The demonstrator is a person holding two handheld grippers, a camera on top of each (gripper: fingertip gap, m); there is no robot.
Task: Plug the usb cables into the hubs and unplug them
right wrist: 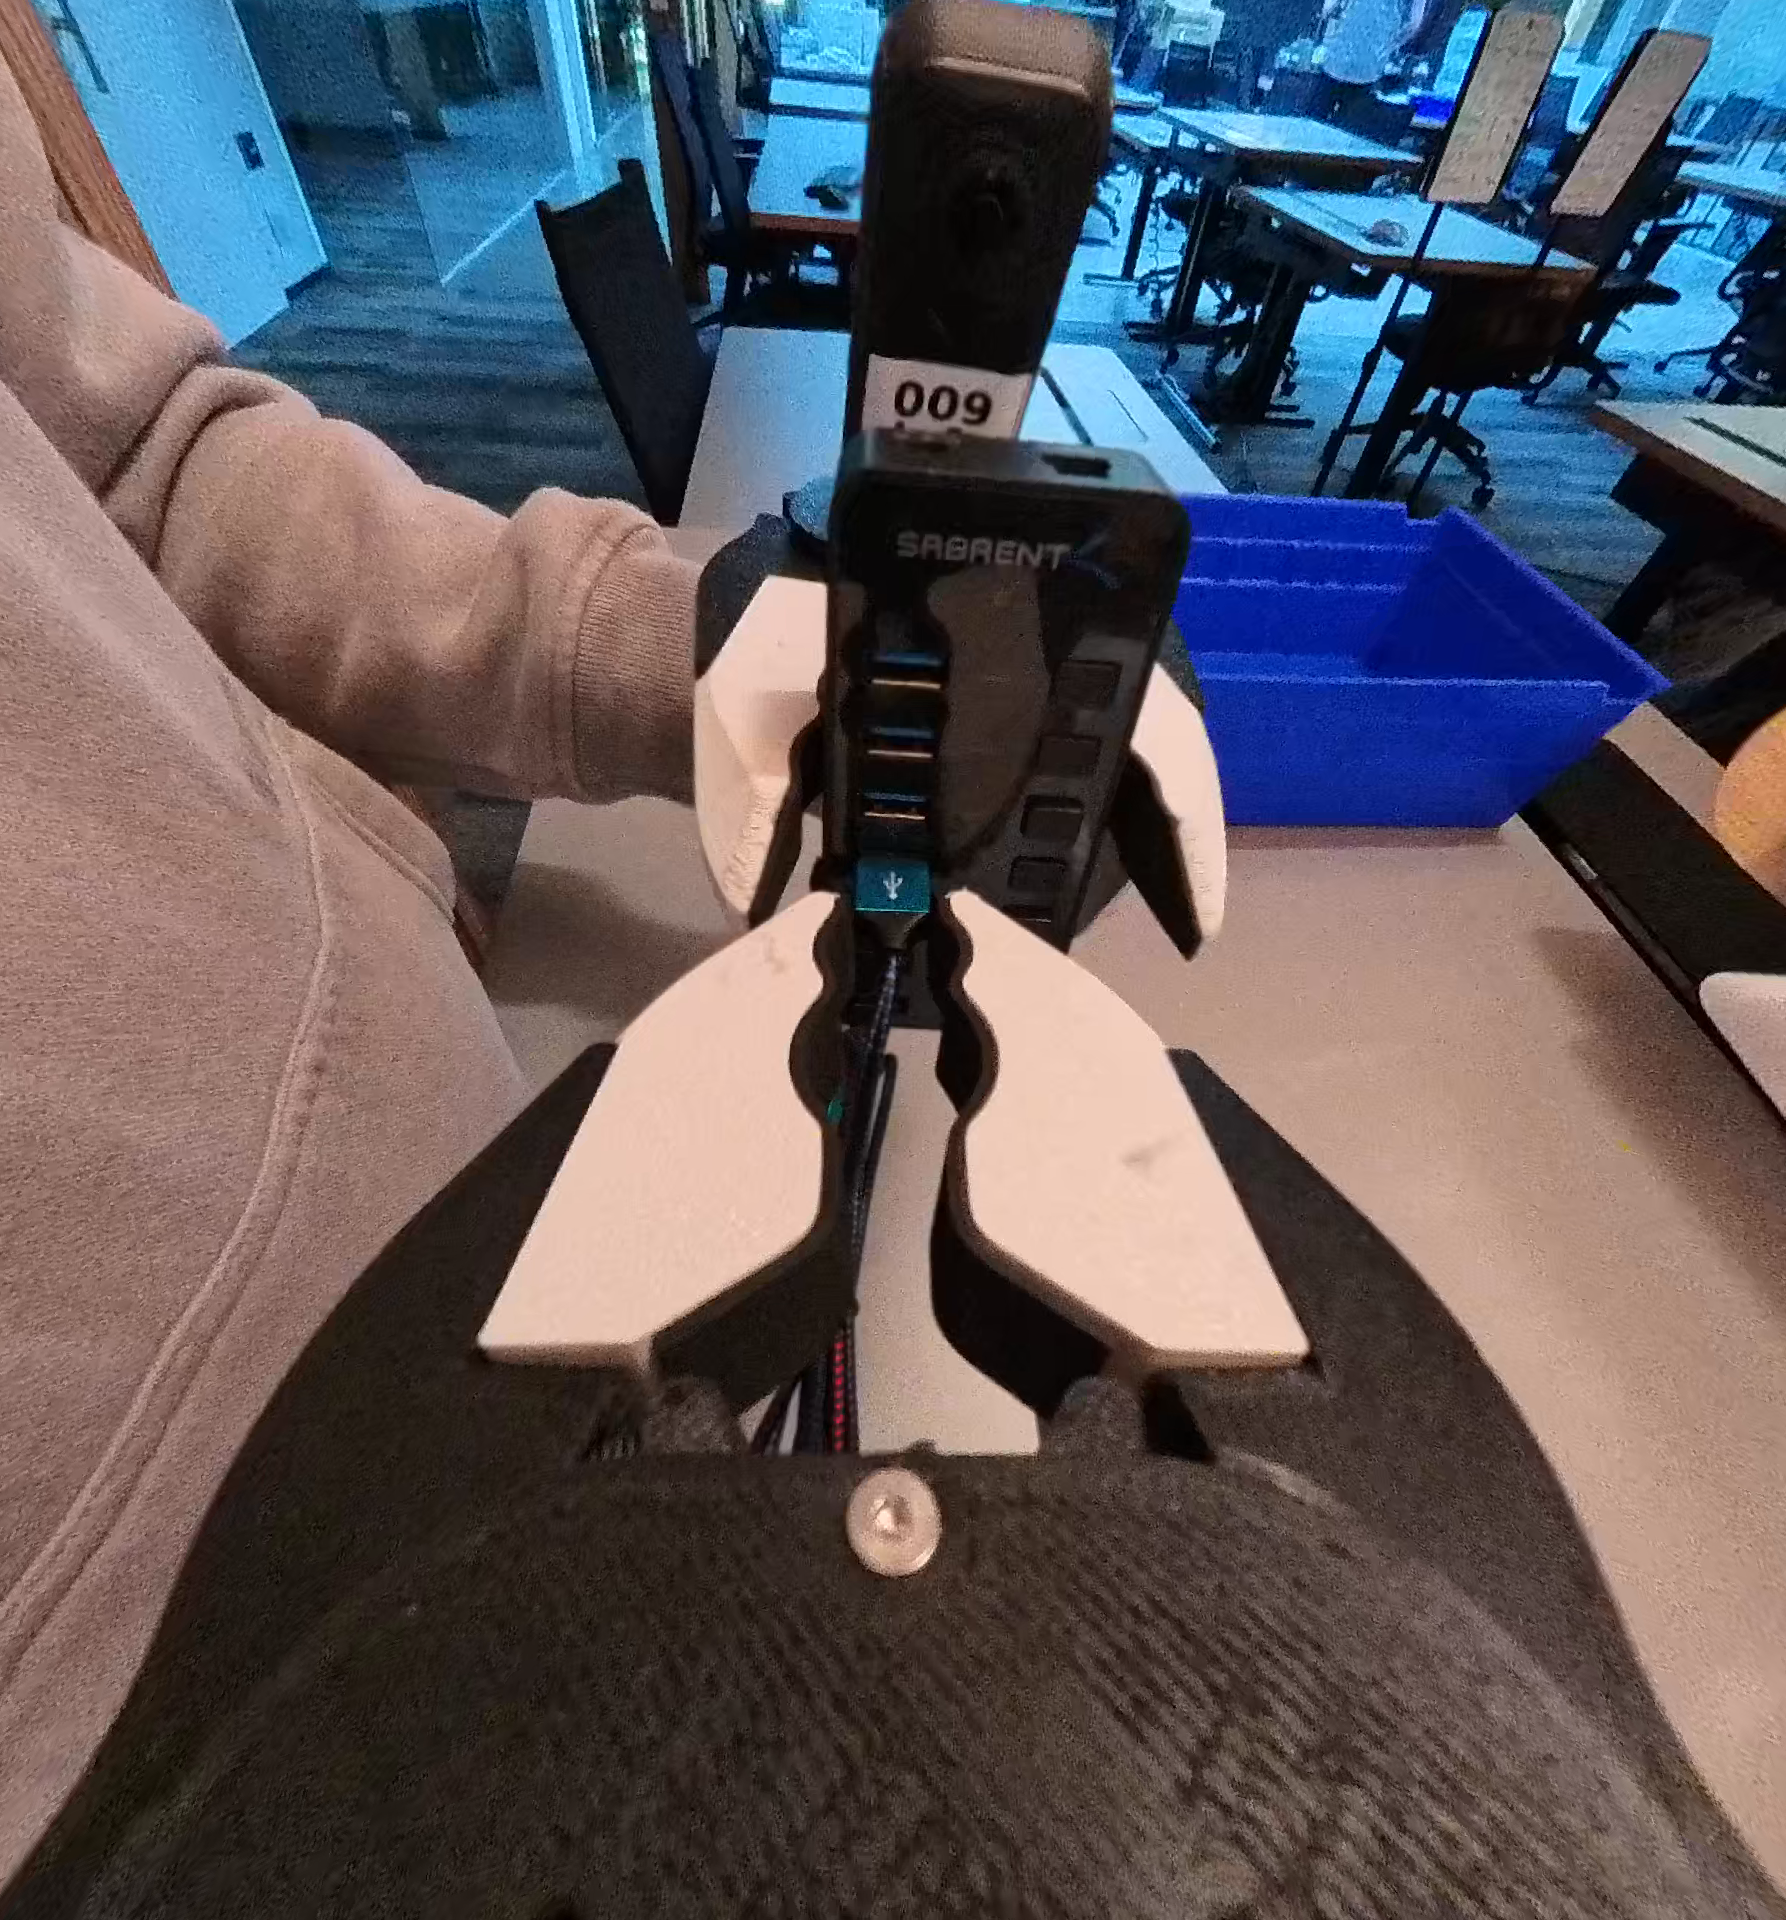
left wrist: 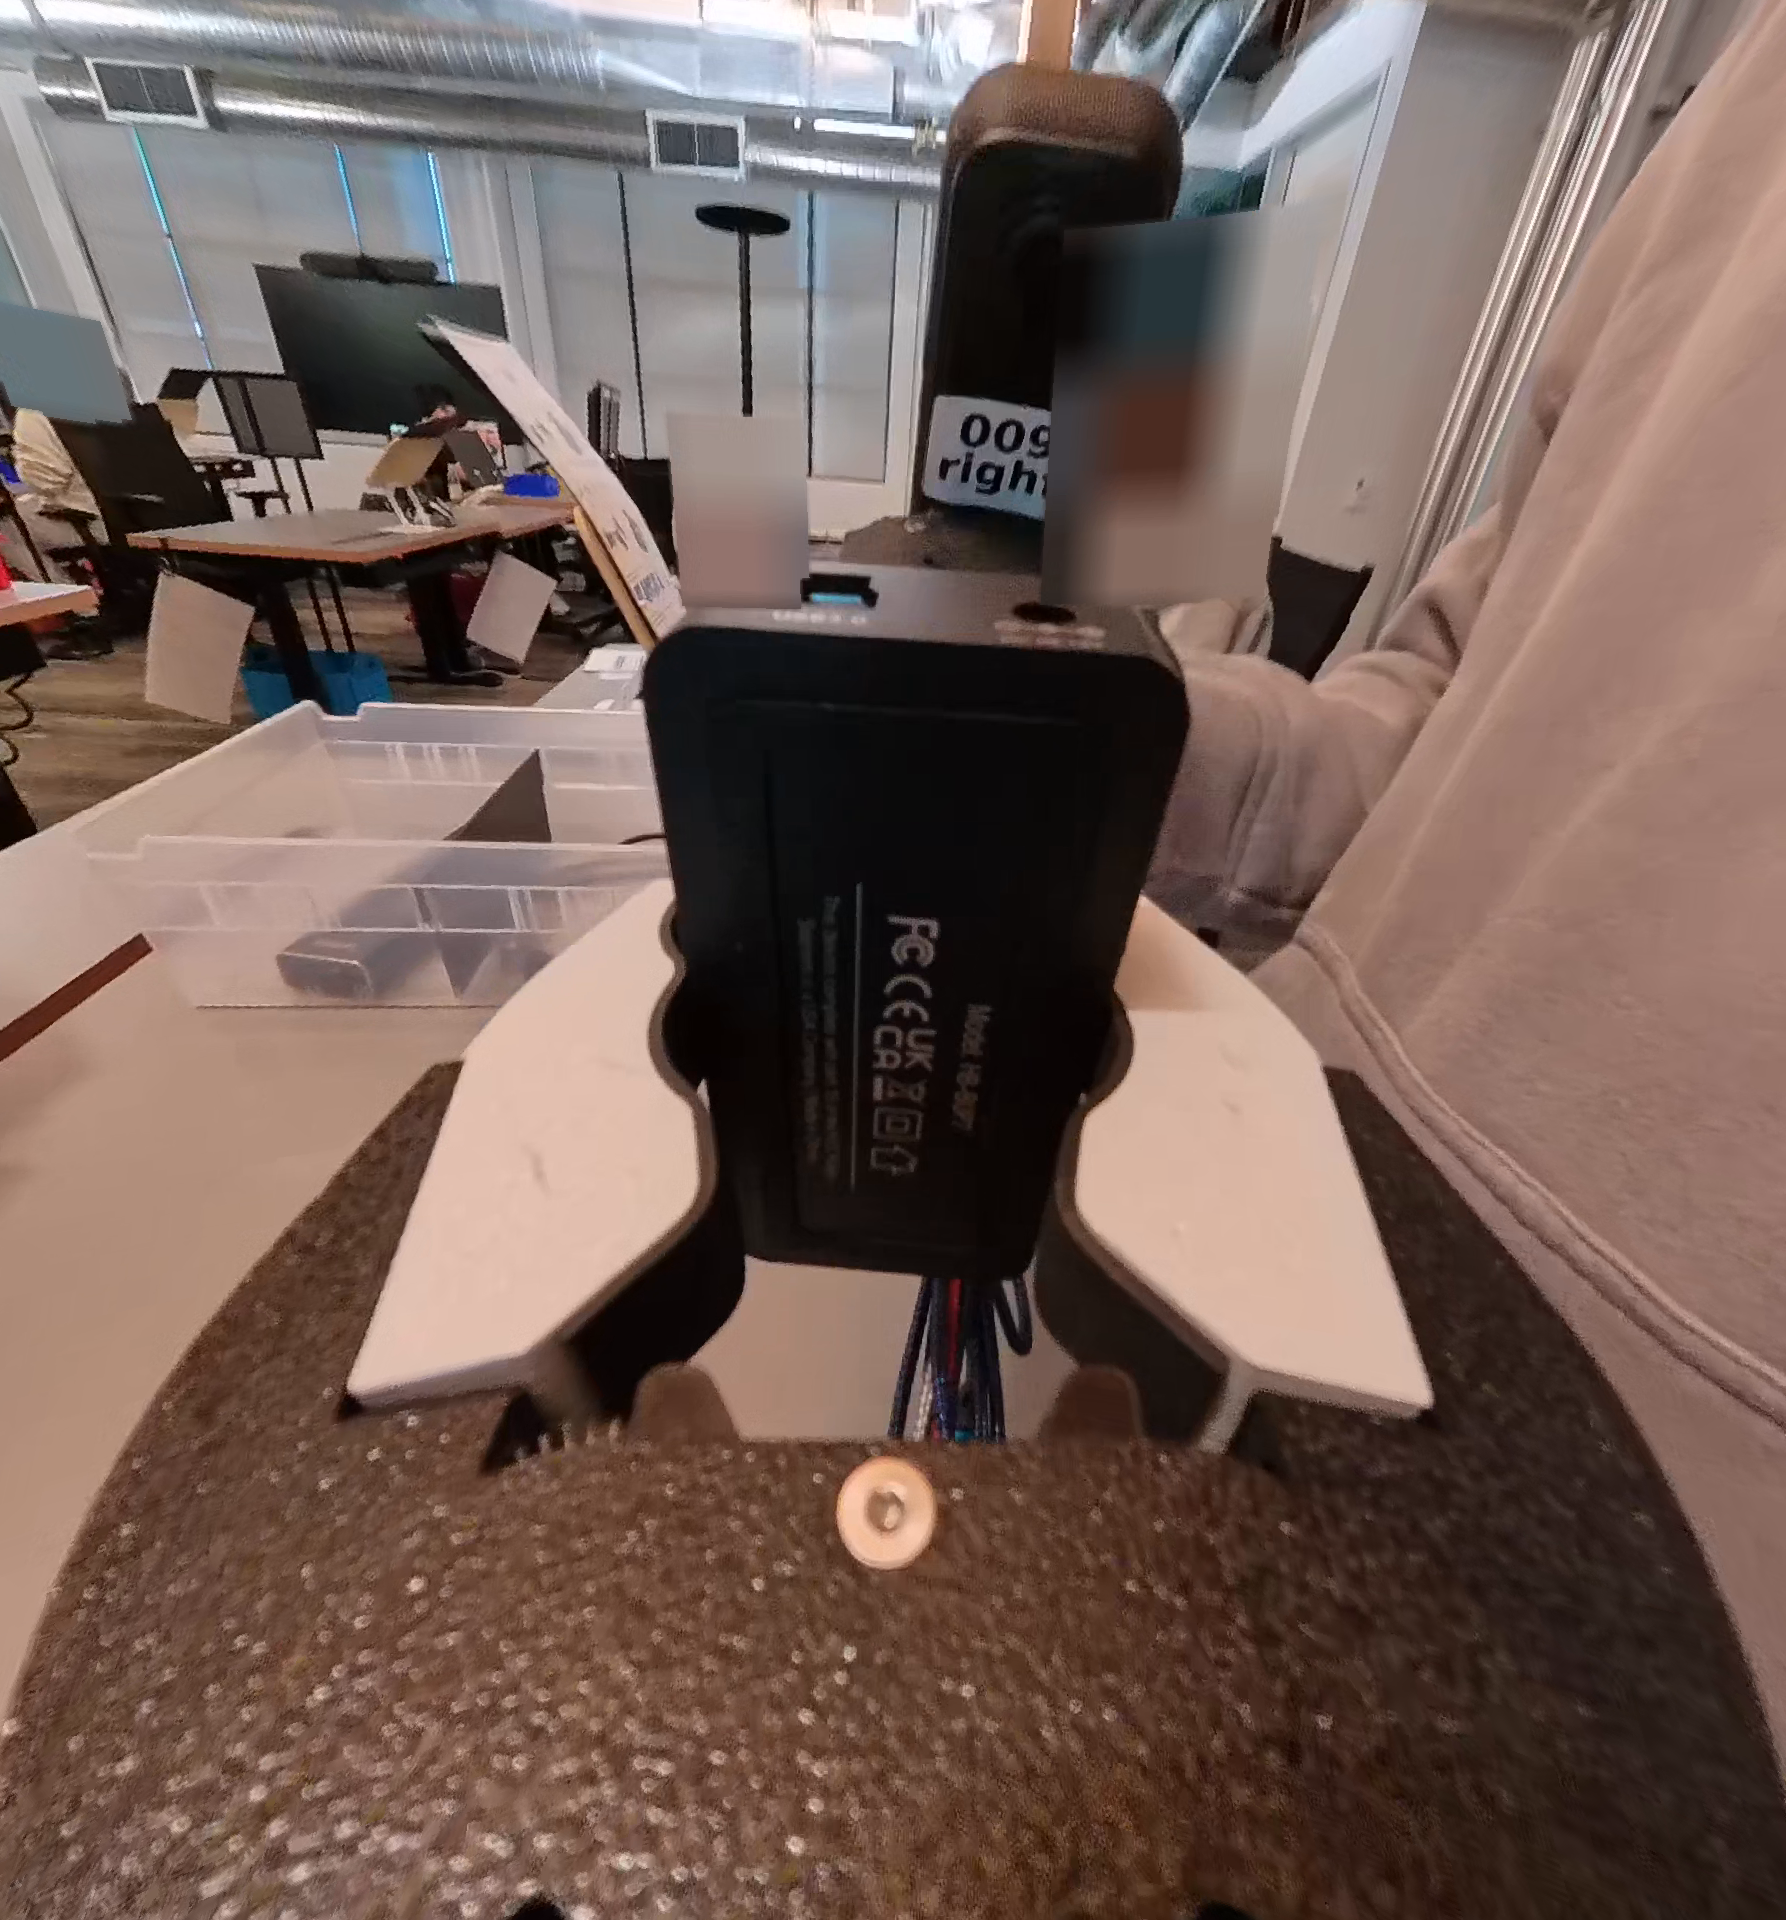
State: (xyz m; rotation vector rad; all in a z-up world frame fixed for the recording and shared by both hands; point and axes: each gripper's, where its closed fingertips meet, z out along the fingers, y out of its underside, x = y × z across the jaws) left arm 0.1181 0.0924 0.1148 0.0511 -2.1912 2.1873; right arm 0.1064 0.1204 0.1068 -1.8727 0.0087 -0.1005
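My left gripper (left wrist: 899, 935) is shut on a black USB hub (left wrist: 910, 894), held upright above the table with its labelled back toward this camera. In the right wrist view the hub's port side (right wrist: 1003, 665) shows a column of ports, with the left gripper's white fingers (right wrist: 754, 748) clamping its sides. My right gripper (right wrist: 894, 920) is closed around a teal USB plug (right wrist: 894, 888) that sits at a lower port of the hub. Its braided cable (right wrist: 868, 1122) runs back between my fingers. More cables (left wrist: 956, 1351) hang below the hub.
A clear plastic divided bin (left wrist: 349, 831) holding a dark item stands left on the grey table (left wrist: 141, 1143). A blue bin (right wrist: 1388, 675) stands behind the hub on the right. A person's beige sleeve (right wrist: 297, 582) is close by. Desks and chairs fill the room behind.
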